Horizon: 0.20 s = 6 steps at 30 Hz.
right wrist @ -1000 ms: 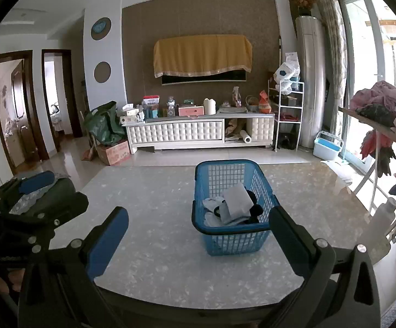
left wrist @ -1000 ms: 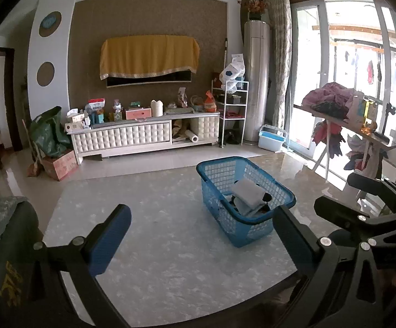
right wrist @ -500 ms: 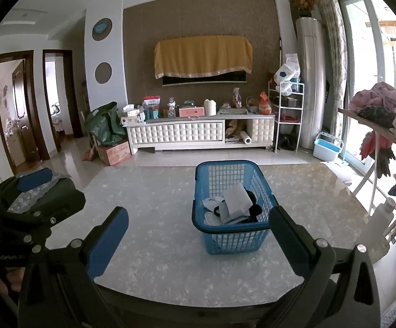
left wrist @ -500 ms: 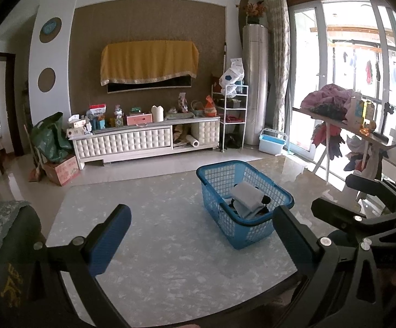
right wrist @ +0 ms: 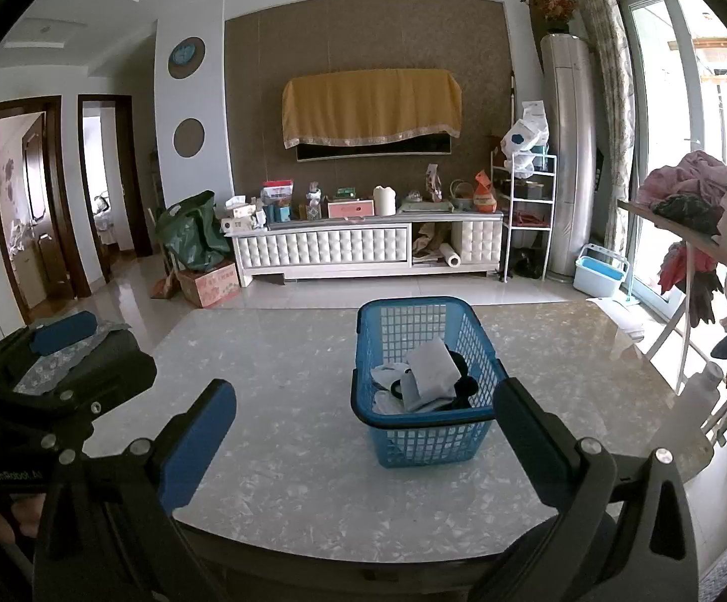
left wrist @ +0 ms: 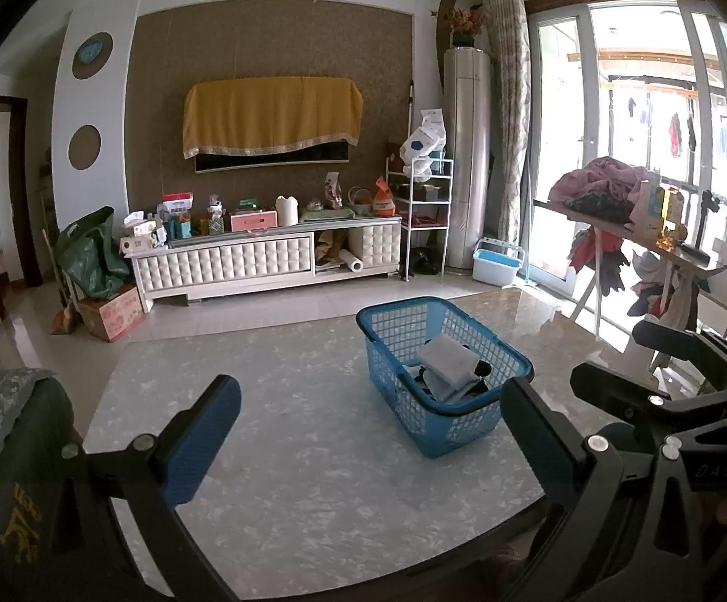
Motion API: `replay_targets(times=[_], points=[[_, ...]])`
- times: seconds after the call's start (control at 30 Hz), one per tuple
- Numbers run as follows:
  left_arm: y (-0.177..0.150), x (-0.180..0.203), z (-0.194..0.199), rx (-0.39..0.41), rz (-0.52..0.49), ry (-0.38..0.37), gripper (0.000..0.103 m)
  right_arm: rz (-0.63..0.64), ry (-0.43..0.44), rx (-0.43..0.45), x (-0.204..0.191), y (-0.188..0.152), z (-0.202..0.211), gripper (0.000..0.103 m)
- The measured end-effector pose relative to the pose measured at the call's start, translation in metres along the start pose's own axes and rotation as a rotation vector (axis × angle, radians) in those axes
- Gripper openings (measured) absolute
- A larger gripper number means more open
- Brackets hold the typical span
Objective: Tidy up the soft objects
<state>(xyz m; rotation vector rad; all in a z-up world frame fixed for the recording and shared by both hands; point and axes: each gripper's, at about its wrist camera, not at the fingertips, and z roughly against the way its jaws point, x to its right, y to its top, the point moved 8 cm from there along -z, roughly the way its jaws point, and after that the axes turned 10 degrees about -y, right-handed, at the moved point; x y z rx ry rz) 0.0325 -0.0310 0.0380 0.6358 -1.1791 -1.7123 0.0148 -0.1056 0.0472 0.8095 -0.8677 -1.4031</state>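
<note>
A blue plastic basket [left wrist: 443,366] stands on the marble table [left wrist: 288,441]; it also shows in the right wrist view [right wrist: 423,376]. It holds soft items: a grey folded cloth [left wrist: 448,356] on top of dark and light pieces [right wrist: 428,376]. My left gripper [left wrist: 368,431] is open and empty, held above the table's near edge, left of the basket. My right gripper [right wrist: 363,436] is open and empty, just in front of the basket. Each gripper shows at the side of the other's view.
A dark chair back with a patterned cloth [left wrist: 2,431] is at the near left. A rack with piled clothes [left wrist: 609,195] stands at the right by the window. A TV cabinet [left wrist: 268,256] lines the far wall.
Both grippers have tilted up slightly, so the room sits lower in the views. The basket and its contents have not moved. Both grippers stay open.
</note>
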Motion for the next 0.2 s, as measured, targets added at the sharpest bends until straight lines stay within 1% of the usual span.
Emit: replay_targets(times=[0.2], points=[[-0.0004, 0.0005, 0.0003, -0.005, 0.005, -0.003, 0.103, -0.006, 0.001, -0.002, -0.0013, -0.0012, 0.0019, 0.103]])
